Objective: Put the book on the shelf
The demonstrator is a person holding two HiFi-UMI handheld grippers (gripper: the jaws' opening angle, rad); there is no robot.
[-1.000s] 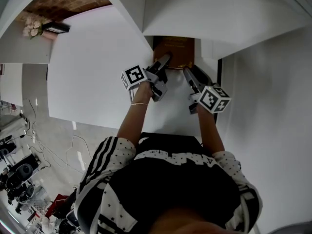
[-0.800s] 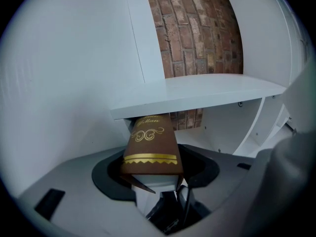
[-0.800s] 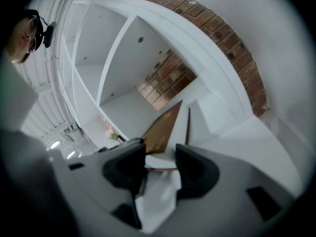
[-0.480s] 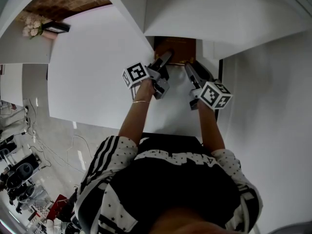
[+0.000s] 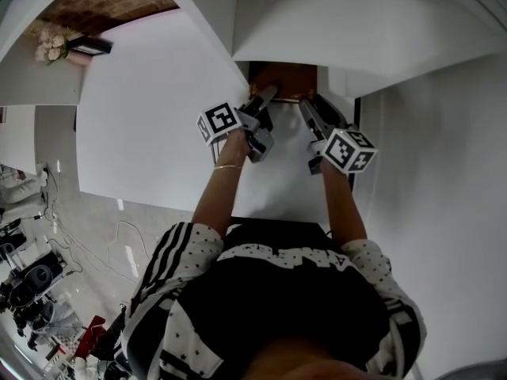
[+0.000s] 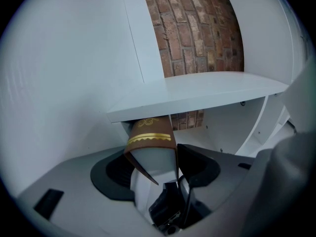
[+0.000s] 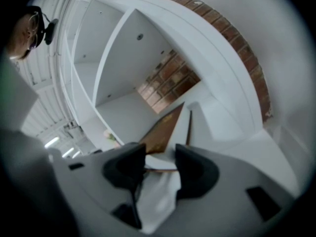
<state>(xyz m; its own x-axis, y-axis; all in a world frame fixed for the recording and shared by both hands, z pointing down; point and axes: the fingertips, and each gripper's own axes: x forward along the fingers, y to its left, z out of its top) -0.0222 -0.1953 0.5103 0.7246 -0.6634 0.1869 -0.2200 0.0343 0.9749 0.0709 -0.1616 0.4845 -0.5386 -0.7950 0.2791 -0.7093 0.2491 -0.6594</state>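
Tight shelf bay [image 6: 232,120]: right tool [image 7: 160,163] grips book [image 6: 149,135] edge, left tool [image 6: 153,157] opening around it.

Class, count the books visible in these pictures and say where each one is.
1. A brown, gold-trimmed book sits inside the white shelf, at the tips of the left gripper and right gripper. Other compartments are partly hidden, so more may exist.

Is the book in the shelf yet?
Partly: the book reaches under the white shelf board; its near end pokes out.
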